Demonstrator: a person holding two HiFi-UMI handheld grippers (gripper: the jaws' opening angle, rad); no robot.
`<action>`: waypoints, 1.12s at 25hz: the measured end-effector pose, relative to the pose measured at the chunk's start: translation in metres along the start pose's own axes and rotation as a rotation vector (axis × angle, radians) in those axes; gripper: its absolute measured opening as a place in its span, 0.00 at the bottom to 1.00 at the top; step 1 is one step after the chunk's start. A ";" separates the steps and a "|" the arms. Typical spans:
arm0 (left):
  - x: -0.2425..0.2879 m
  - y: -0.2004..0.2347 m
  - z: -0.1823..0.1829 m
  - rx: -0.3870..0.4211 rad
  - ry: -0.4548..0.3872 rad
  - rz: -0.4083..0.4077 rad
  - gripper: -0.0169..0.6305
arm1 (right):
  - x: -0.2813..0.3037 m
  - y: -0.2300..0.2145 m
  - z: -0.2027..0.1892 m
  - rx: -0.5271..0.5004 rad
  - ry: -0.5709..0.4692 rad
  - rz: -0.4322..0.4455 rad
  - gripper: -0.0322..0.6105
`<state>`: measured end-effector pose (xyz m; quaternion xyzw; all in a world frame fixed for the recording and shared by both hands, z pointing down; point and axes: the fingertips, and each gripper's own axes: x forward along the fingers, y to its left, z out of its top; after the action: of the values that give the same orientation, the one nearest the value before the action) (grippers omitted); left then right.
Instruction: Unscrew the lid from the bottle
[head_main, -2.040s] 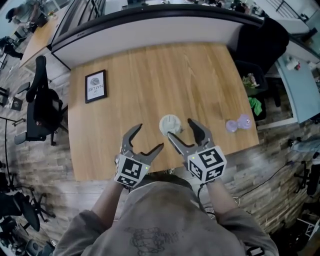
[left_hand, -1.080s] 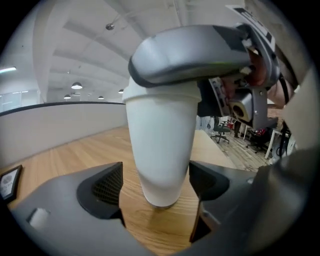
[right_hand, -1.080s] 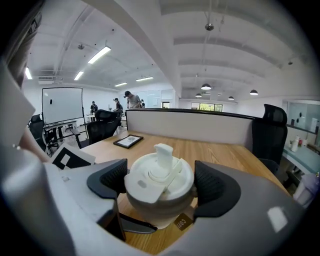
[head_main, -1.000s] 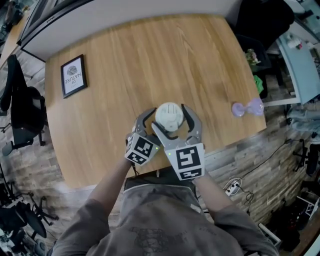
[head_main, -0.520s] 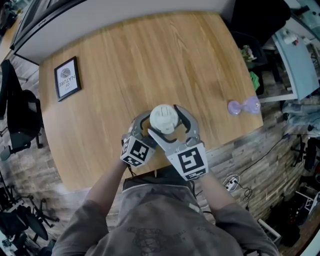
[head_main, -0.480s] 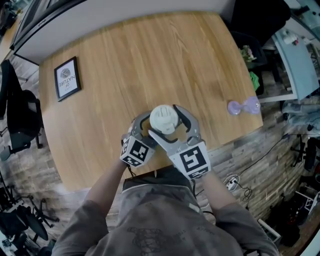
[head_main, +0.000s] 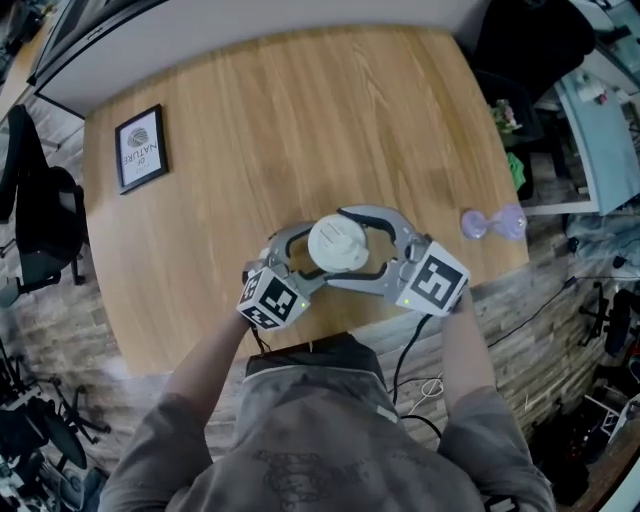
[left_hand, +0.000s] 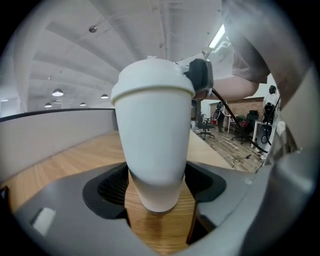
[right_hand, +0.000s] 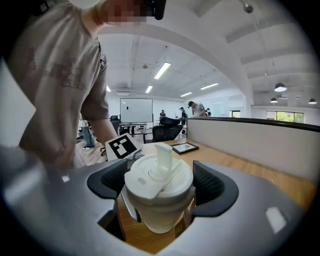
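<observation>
One broad wooden tabletop filled most of the head view, its grain running pale and even. Below its near edge showed the person's grey shirt and both forearms, reaching in over that edge.

Both grippers met at the same spot close to the near edge, about midway along it. The left gripper came in low from the left, its marker cube just inside the near edge. Its jaws had just been closing, and its own view showed the dark ribbed pads against the narrow lower body of the bottle, one on each side. The right gripper lay across from the right, its marker cube near the near edge, and sat higher up; its pads pinched the lid from both sides.

That white bottle stood upright on the wood between the two grippers, tapering toward its base. A black picture frame lay flat near the left edge, toward the far left corner, well apart from the bottle. The lid was white like the bottle, with a raised flip spout standing up from its top. A small purple thing, too blurred to name, lay at the right edge near the near right corner.
</observation>
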<state>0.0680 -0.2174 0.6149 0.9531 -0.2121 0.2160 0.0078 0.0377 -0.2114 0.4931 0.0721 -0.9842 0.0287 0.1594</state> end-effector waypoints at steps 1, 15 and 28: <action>-0.001 0.000 0.000 0.000 -0.001 -0.004 0.57 | 0.001 0.001 -0.001 -0.011 0.011 0.020 0.69; -0.005 0.001 -0.005 -0.094 0.027 0.056 0.55 | -0.010 -0.025 0.000 0.350 -0.076 -0.544 0.82; -0.007 0.000 -0.006 -0.142 0.039 0.147 0.54 | 0.013 -0.040 -0.007 0.327 -0.035 -0.832 0.82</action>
<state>0.0594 -0.2140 0.6176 0.9276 -0.2960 0.2188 0.0639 0.0337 -0.2522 0.5048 0.4867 -0.8565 0.1159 0.1271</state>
